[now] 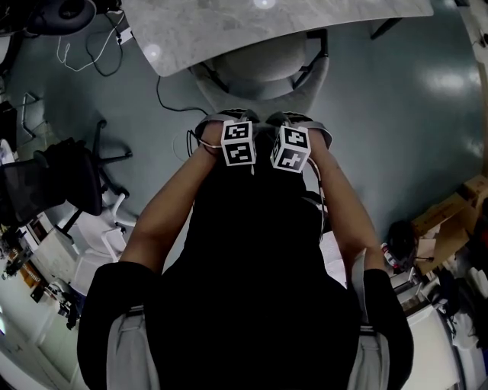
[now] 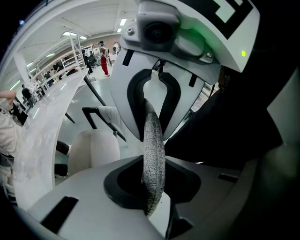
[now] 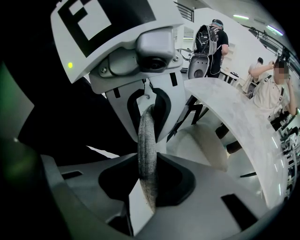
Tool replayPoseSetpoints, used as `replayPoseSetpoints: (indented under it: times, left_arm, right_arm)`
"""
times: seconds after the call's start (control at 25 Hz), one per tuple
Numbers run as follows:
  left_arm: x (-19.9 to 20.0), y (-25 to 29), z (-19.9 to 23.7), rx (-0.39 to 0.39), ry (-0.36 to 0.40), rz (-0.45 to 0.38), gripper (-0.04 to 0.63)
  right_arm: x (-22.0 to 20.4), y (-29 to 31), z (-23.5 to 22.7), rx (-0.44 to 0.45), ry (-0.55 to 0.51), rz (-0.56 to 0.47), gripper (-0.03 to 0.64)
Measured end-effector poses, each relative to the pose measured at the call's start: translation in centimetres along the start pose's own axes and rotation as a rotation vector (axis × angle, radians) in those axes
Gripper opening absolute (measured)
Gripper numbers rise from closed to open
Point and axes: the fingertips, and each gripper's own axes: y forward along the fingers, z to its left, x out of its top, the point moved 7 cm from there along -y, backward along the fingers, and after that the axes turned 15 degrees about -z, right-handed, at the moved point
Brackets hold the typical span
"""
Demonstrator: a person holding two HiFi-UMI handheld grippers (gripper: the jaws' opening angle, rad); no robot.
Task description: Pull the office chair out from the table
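The office chair has a pale seat (image 1: pixel 259 68) tucked under the marble table (image 1: pixel 267 23). Its back has a grey mesh rim. In the head view both grippers sit side by side on top of that backrest, left gripper (image 1: pixel 226 118) and right gripper (image 1: pixel 293 119), pointing steeply down. The left gripper view shows the mesh rim (image 2: pixel 153 154) running between the jaws of the left gripper (image 2: pixel 152 140), which are shut on it. In the right gripper view the right gripper (image 3: pixel 147 145) is likewise clamped on the mesh rim (image 3: pixel 146 159). Most of the backrest is hidden by the person's arms and body.
A black chair (image 1: pixel 61 183) stands at the left, with cables (image 1: pixel 84 53) on the floor beyond it. Cardboard boxes (image 1: pixel 446 221) and clutter lie at the right. The grey floor spreads around the chair. People stand far off beyond the table (image 3: pixel 239 122).
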Motion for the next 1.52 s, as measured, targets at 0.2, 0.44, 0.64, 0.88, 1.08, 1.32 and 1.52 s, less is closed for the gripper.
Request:
replayPoseSetpoints:
  times: [0.2, 0.44, 0.64, 0.88, 1.08, 1.32, 1.52]
  left_arm:
    - [-0.3, 0.0, -2.4, -0.006, 0.009, -0.005, 0.087]
    - [-0.9, 0.0, -5.5, -0.020, 0.041, -0.001, 0.087]
    - [-1.9, -0.3, -8.7, -0.031, 0.057, -0.011, 0.087]
    - [-2.1, -0.1, -11.9, -0.039, 0.068, -0.013, 0.087]
    - [-1.7, 0.3, -14.3, -0.048, 0.064, -0.012, 0.087]
    - [-1.4, 0.6, -17.4, -0.056, 0.059, 0.000, 0.087]
    - [-1.1, 1.1, -19.7, -0.053, 0.055, 0.008, 0.087]
  right_arm:
    - [0.1, 0.1, 2.6, 0.010, 0.025, 0.007, 0.091]
    - [0.2, 0.6, 5.8, -0.013, 0.062, 0.012, 0.091]
    - [0.8, 1.4, 9.3, -0.024, 0.087, 0.021, 0.091]
    - [0.5, 1.3, 12.6, -0.048, 0.101, 0.024, 0.091]
    - [0.0, 0.9, 14.9, -0.047, 0.106, 0.017, 0.091]
    - [-0.3, 0.5, 17.9, -0.037, 0.098, 0.011, 0.091]
    - [-1.0, 0.1, 20.1, -0.026, 0.087, 0.004, 0.091]
